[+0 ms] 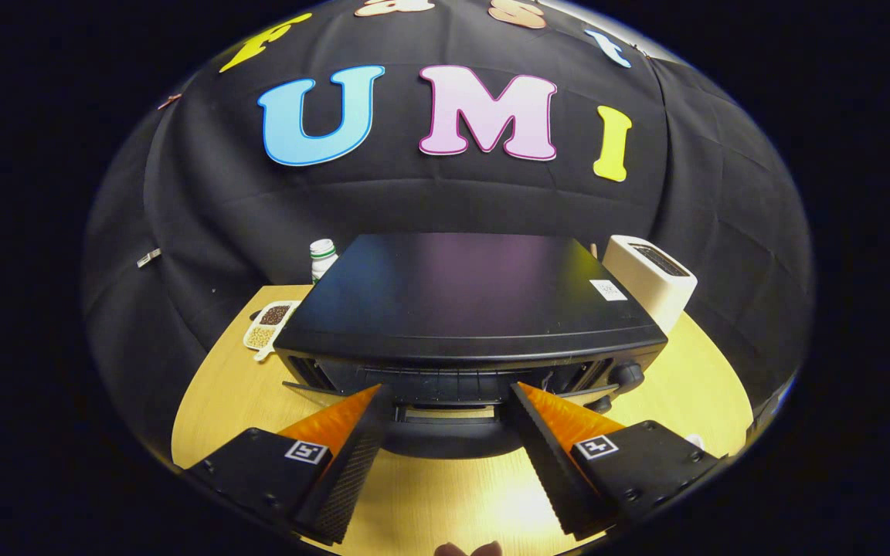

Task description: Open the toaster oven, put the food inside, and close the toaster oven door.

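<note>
Toaster oven (468, 309), hand-held gripper (451, 398) wide open

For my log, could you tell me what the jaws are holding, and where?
Nothing: the gripper is open, its jaws either side of the toaster oven door's top edge.

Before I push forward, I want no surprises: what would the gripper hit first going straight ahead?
Most likely the toaster oven: the open gripper has its fingertips at the oven's front upper edge, around the door handle. Depth is unclear; contact may be near.
</note>
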A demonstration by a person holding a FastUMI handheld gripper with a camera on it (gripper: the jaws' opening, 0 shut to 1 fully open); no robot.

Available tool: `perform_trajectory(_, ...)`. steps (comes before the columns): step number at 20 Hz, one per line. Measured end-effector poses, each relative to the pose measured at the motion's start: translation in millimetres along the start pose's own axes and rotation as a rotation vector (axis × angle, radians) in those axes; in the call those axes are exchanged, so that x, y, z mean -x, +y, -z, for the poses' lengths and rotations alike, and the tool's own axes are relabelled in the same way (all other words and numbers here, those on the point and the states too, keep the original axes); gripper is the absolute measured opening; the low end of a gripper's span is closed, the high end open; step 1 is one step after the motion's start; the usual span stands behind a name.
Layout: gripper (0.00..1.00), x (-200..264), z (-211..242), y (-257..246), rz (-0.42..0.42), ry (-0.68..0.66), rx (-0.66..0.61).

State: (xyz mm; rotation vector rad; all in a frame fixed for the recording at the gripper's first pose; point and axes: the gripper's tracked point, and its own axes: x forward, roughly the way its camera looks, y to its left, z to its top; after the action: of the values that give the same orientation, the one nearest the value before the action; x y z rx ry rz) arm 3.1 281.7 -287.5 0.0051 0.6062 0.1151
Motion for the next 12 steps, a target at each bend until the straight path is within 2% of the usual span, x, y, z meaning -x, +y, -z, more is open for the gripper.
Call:
perform_trajectory(7, 1.00, 29, 40, -1, 0.002, 0.055, 0.024)
perform_trajectory(12, 0.99, 42, 81, -1, -0.015, 0.145, 0.019)
